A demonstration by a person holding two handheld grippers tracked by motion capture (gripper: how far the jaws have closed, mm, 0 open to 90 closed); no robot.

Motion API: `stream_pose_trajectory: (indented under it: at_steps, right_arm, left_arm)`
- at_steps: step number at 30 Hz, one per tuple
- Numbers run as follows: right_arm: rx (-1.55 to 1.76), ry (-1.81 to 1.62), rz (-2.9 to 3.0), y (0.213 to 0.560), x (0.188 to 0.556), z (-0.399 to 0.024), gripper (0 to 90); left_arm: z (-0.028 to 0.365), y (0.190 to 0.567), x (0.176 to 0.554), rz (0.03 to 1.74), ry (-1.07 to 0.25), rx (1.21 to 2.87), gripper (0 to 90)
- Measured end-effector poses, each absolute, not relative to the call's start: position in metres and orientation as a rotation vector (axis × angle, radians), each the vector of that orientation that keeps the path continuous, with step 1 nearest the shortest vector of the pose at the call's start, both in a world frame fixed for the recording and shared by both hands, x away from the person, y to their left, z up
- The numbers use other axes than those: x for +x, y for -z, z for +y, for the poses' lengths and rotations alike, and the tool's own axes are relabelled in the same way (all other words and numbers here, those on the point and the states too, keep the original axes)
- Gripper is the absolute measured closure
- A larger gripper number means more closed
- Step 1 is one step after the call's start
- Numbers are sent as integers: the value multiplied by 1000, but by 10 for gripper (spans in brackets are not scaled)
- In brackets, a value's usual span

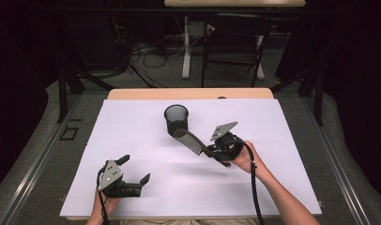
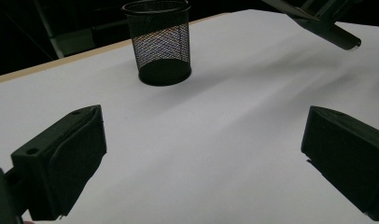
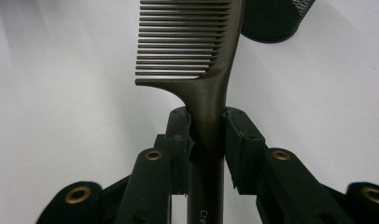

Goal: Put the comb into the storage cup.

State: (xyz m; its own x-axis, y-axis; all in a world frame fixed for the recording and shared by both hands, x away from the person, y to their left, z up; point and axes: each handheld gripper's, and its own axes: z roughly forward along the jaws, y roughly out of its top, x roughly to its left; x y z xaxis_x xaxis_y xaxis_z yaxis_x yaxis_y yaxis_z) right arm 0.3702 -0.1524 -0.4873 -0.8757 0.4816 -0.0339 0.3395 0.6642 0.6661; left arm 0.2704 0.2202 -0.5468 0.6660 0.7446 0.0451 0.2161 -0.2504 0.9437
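A dark brown plastic comb (image 3: 197, 56) is clamped by its handle between the jaws of the right hand-held gripper (image 3: 207, 128), its toothed end projecting beyond the jaw tips toward 10 o'clock in the high view. The comb's tip is seen just beside the rim of a black wire-mesh cylindrical cup (image 1: 176, 119), standing upright on the white surface (image 1: 132, 140); no contents can be made out. The left hand-held gripper (image 1: 134, 169), at 7 o'clock, is held with its jaws spread apart, nothing between them.
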Motion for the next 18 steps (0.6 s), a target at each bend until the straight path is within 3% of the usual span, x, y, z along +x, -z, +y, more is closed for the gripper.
stream_pose_trajectory:
  at_steps: [18]
  right_arm:
    - [715,-1035,2611,479,375,-167,727]
  left_arm:
    - [218,547,270,767,-606,1797,0]
